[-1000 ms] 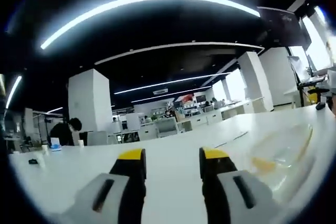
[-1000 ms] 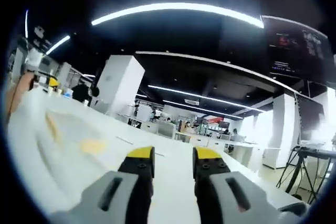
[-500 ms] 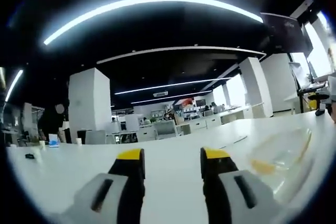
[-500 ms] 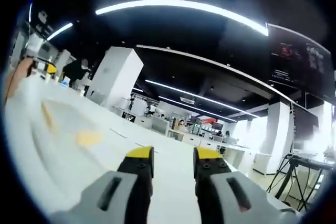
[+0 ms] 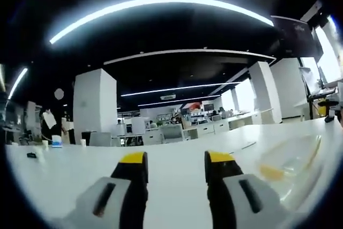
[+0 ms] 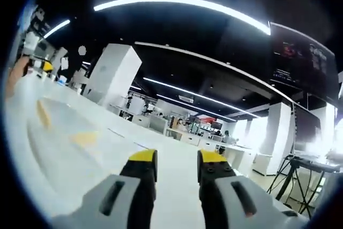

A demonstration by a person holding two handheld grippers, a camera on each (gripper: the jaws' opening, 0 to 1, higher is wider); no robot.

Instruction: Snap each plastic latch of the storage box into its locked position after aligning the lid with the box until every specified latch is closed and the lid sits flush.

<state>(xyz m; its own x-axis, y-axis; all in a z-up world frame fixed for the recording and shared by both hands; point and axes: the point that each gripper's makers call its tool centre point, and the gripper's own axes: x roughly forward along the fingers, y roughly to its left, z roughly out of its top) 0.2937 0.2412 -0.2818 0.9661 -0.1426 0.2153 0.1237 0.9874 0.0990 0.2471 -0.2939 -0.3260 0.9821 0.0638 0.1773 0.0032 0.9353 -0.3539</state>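
Note:
A clear plastic storage box (image 5: 292,156) with yellow latches (image 5: 272,172) lies on the white table (image 5: 171,172), low and to the right in the left gripper view. In the right gripper view the same box (image 6: 59,143) lies to the left, with one yellow latch (image 6: 86,138) near and another (image 6: 42,114) farther off. My left gripper (image 5: 176,160) is open above the bare table, left of the box. My right gripper (image 6: 177,159) is open too, right of the box. Neither touches the box.
A hand (image 6: 17,74) shows at the left edge of the right gripper view. Small cups (image 5: 56,141) and a dark item (image 5: 32,155) stand at the table's far left. White pillars (image 5: 95,105), desks and a tripod (image 6: 292,172) lie beyond.
Both views have tilted slightly with the hands. A person in the background of the left gripper view has walked off to the left. Both grippers stay open as before.

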